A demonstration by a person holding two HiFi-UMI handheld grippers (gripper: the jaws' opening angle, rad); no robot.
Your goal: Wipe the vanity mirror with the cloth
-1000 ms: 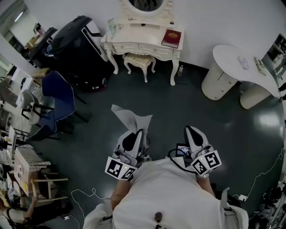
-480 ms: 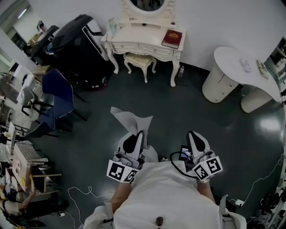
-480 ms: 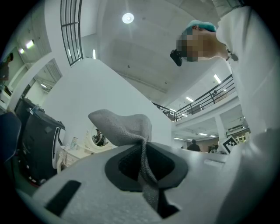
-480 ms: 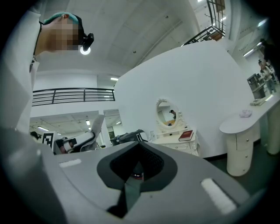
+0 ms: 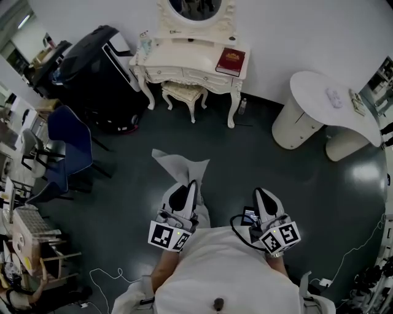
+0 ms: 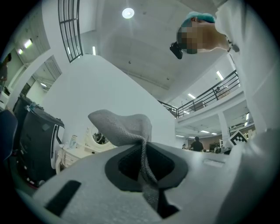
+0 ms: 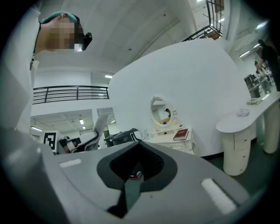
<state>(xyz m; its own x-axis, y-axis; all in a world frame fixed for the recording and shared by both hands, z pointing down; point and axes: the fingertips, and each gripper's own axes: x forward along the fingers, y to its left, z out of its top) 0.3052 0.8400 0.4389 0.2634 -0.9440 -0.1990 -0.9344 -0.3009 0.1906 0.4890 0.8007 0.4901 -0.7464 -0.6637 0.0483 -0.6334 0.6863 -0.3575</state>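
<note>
No wiping yet: the oval mirror (image 5: 195,7) in its curly cream frame sits way off at 12 o'clock on the carved white table (image 5: 178,58), well apart from both grippers. The left gripper (image 5: 187,190) has its fingers pinched narrow on the cloth (image 5: 179,164), a soft grey knit-looking rag flopping forward. The right gripper (image 5: 261,193) has its fingers drawn together on nothing, so I'd say the whole approach and wipe is still to do.

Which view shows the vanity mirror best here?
The right gripper view: the whole oval mirror shows, unobstructed. The head view cuts it off at the top edge. In the left gripper view, the cloth hides most of it.
</note>
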